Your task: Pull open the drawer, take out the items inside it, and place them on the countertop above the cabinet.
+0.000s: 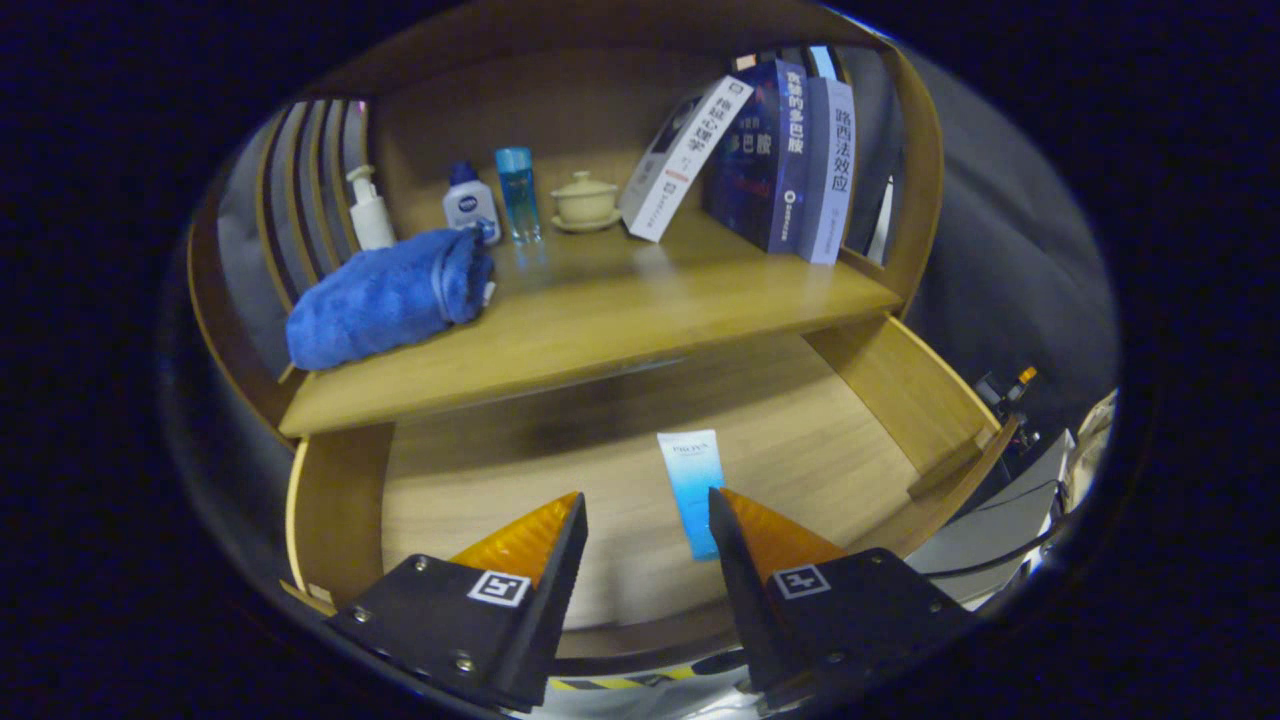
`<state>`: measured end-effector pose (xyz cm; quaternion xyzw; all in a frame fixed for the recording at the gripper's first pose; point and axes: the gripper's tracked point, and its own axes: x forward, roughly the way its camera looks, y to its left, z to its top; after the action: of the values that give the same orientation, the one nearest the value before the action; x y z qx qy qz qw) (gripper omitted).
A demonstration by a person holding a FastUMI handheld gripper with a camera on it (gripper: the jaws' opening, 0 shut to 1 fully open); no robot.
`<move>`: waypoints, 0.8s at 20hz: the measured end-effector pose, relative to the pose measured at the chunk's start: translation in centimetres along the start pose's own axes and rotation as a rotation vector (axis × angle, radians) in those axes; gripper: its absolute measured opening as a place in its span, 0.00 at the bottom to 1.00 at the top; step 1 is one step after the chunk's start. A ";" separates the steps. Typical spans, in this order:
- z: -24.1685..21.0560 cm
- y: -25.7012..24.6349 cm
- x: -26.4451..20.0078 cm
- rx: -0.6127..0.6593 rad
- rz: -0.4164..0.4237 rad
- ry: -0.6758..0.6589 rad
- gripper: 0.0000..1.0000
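Note:
The wooden drawer (340,500) stands pulled open below the countertop (600,320). A blue and white tube (692,485) lies flat on the drawer floor, its lower end just beside the right finger. My gripper (647,512) hovers over the drawer, open, with nothing between its fingers. A rolled blue towel (385,295) rests on the left of the countertop. Behind it stand a white pump bottle (369,210), a small white and blue bottle (471,205) and a clear blue bottle (518,192).
A pale lidded cup on a saucer (585,202) sits at the back of the countertop. Several books (775,150) lean and stand at the right. Slatted side panels (310,180) close in the shelf. The drawer's right wall (900,385) rises beside the tube.

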<state>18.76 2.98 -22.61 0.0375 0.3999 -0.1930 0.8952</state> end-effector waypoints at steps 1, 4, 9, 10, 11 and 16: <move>-0.2 -0.7 0.6 -0.006 -0.035 0.036 0.73; -0.4 -2.4 2.3 -0.032 -0.106 0.141 0.73; -1.7 -3.6 5.4 0.021 -0.112 0.288 0.69; -2.0 -3.5 5.9 0.064 -0.101 0.310 0.69; -2.3 -3.4 6.3 0.107 -0.084 0.328 0.69; -2.7 -4.4 7.1 0.127 -0.105 0.394 0.66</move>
<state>19.53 -2.72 -29.27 0.1098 0.5558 -0.2533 0.7841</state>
